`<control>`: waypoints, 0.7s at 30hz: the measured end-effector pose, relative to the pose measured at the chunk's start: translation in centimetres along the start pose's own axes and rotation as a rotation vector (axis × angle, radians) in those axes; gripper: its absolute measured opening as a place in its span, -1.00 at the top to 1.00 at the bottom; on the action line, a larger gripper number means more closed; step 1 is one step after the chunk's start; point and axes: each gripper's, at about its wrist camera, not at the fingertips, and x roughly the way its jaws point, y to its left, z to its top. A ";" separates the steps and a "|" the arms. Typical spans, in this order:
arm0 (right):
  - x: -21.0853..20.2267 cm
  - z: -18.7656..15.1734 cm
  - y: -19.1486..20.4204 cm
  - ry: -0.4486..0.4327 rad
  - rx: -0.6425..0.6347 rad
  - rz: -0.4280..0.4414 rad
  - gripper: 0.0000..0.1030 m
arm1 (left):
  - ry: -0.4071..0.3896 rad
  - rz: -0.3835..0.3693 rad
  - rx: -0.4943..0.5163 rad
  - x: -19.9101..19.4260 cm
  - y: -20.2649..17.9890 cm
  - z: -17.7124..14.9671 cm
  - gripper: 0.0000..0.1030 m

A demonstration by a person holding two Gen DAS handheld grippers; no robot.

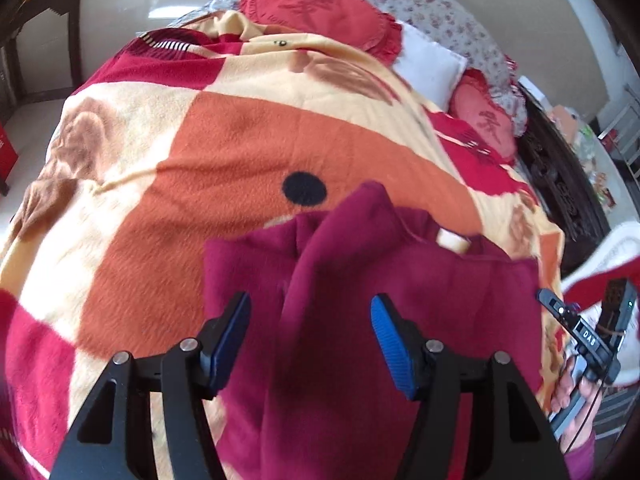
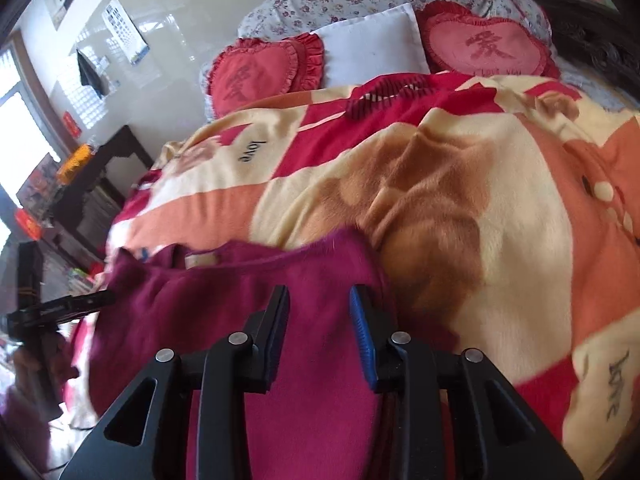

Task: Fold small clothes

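Note:
A small magenta fleece garment (image 1: 360, 280) lies on the bed, bunched, with a raised fold and a pale neck label (image 1: 452, 240). My left gripper (image 1: 310, 308) is open, its blue pads apart over the fabric, which rises between them. In the right wrist view the same garment (image 2: 240, 288) spreads below my right gripper (image 2: 320, 300). Its jaws stand apart with cloth between them, not pinched. The right gripper's body also shows in the left wrist view (image 1: 588, 340), held in a hand.
The bed is covered by a patterned orange, cream and red blanket (image 1: 240, 152). Red heart cushions (image 2: 488, 44) and a white pillow (image 2: 372, 48) lie at the head. A dark wooden bed frame (image 1: 560, 184) runs along the right. A dark cabinet (image 2: 100, 200) stands at the left.

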 end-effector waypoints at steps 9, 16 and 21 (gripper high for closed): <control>-7.6 -8.3 0.3 0.065 -0.049 0.060 0.54 | -0.002 -0.101 0.129 -6.4 2.5 -8.3 -0.56; -7.5 -12.6 0.3 0.133 -0.032 0.060 0.54 | 0.081 -0.115 0.248 -4.8 1.3 -13.1 -0.56; -6.5 -13.3 0.3 0.148 -0.010 0.063 0.54 | 0.082 -0.153 0.254 -3.6 0.7 -13.0 -0.26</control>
